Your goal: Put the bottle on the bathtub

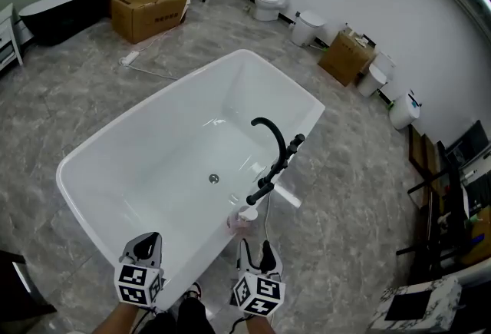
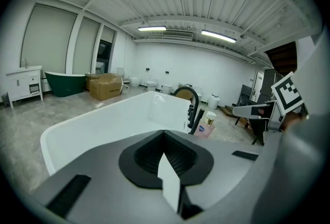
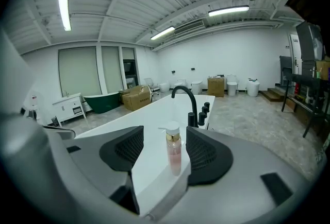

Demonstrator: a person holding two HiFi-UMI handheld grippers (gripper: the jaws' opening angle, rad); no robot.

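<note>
Showroom-type room with a grey stone-look floor [image 1: 77, 87], and a big white bathtub [image 1: 138, 110] sat right in the middle of it. Everything else was placed around that tub. Past its far end were a couple of cardboard boxes [image 1: 149, 6] and a dark green tub [image 2: 64, 84]. A row of toilets [image 1: 268, 2] stood along the white wall beyond its far corner, and some dark shelving was off past its right side.

A black faucet [image 1: 272, 144] with a curved spout was mounted on the tub's right rim. The bottle [image 3: 174, 148] stood upright on that same rim, just beside the faucet base on the near side. It had pink liquid, a white pump top and a gold collar.

The right gripper [image 1: 255, 246] hovered at the tub's near right edge with its jaws spread wide. In the right gripper view the bottle sat in the gap between them, with daylight on both sides, so neither pad was touching it and it stood on the rim by itself.

The left gripper [image 1: 146, 244] was at the tub's near corner, left of the other one. Its jaws were pressed together with nothing in them. Its own view looked out across the tub basin, with the faucet and bottle off to the right.
</note>
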